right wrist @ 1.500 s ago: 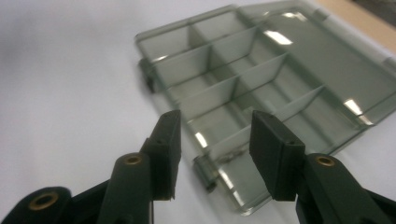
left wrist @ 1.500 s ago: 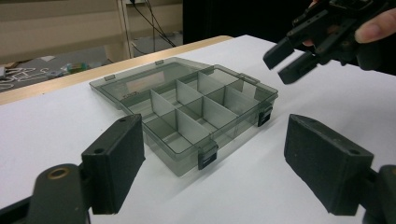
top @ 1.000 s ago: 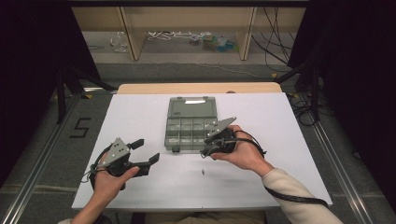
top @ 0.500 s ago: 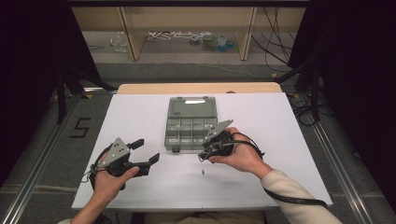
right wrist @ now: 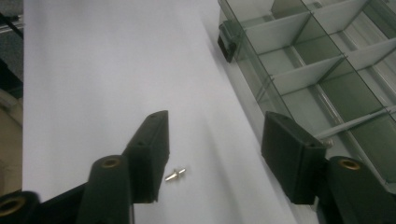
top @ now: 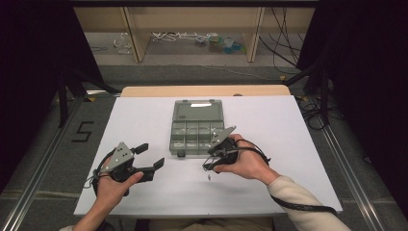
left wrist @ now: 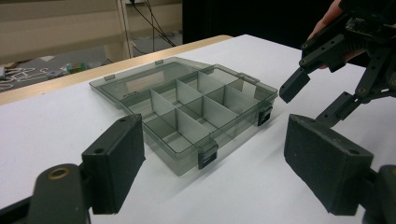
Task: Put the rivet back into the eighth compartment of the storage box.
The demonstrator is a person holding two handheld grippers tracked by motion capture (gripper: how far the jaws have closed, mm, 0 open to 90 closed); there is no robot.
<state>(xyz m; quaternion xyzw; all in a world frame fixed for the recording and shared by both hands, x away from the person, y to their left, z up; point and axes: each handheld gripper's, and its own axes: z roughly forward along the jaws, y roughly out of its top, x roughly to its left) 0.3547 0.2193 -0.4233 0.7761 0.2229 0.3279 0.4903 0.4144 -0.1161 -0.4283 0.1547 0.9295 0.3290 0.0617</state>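
Note:
A grey see-through organiser box point(top: 197, 128) lies with its lid open at the middle of the white table point(top: 298, 144), its compartments point(left wrist: 187, 109) bare. My right gripper point(top: 210, 161) hovers at the box's front right corner, tipped down toward the table. Its jaws point(right wrist: 215, 122) have just been opening, and a small metal screw point(right wrist: 175, 174) lies on the table below them, close to the left finger point(right wrist: 150, 140) and pressed by neither pad. The screw point(top: 209, 178) rests in front of the box. My left gripper point(top: 150, 156) is open and holds nothing, left of the box, facing it point(left wrist: 212, 128).
The left gripper view has the right gripper point(left wrist: 310, 105) at the right, beyond the box's latches point(left wrist: 207, 156). A wooden strip point(top: 202, 91) edges the table's far side. Shelving with cables point(top: 192, 38) stands on the floor behind.
The right gripper's jaws stand wider apart than before, and it has shifted slightly by the box's front corner. The left gripper has kept still.

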